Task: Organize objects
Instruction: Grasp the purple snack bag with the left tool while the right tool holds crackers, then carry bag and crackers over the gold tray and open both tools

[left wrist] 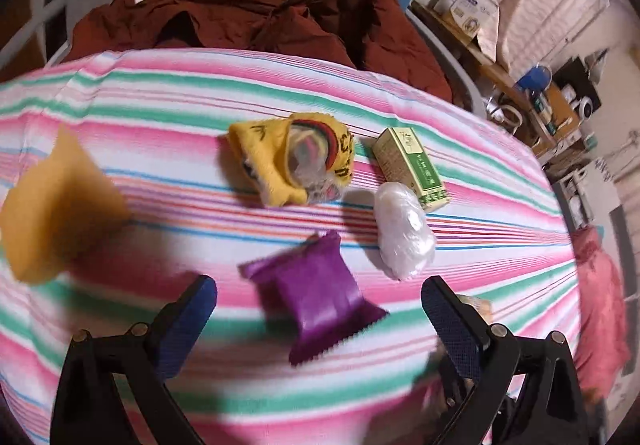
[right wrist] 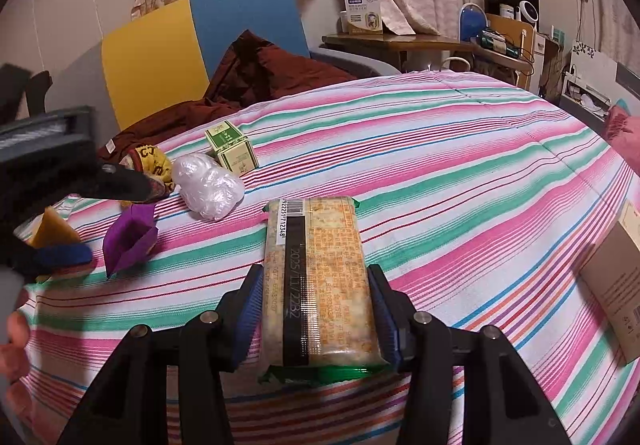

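On the striped cloth lie a purple packet, a yellow sock stuffed with small things, a green box, a white plastic-wrapped lump and an orange sponge. My left gripper is open wide just above the purple packet, with a gap on each side of it. In the right wrist view my right gripper is shut on a long clear snack pack printed in orange. The left gripper shows at the left over the purple packet.
A dark red garment is heaped on a yellow and blue chair behind the table. A brown cardboard box lies at the table's right edge. A cluttered side table stands behind. A person's hand is at the left edge.
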`<state>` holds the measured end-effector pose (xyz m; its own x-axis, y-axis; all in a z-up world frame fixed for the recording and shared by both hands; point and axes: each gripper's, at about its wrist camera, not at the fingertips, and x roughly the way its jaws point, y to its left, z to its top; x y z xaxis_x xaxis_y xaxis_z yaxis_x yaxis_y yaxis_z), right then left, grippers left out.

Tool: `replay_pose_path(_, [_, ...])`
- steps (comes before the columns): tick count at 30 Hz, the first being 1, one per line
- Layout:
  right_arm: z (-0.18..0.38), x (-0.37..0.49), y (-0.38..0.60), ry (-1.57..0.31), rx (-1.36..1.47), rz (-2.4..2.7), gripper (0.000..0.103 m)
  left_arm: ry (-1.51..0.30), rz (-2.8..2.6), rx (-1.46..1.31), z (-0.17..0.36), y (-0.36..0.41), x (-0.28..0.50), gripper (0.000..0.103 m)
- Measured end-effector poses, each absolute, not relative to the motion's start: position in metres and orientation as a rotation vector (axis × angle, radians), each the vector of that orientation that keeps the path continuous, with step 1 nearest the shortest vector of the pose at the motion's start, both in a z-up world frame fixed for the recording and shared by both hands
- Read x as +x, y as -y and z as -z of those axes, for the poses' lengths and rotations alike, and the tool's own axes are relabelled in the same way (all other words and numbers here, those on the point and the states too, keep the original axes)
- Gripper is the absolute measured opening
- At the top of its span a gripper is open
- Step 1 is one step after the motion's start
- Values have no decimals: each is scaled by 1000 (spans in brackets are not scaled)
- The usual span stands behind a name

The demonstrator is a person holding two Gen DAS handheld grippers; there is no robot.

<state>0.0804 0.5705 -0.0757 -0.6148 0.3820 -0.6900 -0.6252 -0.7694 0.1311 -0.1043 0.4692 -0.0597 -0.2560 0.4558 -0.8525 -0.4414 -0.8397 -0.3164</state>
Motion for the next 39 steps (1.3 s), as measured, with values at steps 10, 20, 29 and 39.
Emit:
replay_pose_path(10, [76,80,-570,-491,-881,-2352,51,-170,-2165,-1254,70,-463,-96,47])
replay_pose_path(20, [73,83,-567,-470,-851,-2358,51,-285,-2196,-1091,79,-444,-73,35])
replay_pose_path(29, [64,79,-550,-354,-815,-2421,51,-162,-2201,-1099,76,-410,-60,34])
replay_pose_path(39, [62,77,-542,-285,-813,-2417,51,-95,-2203,-1098,68,-373,-38,34])
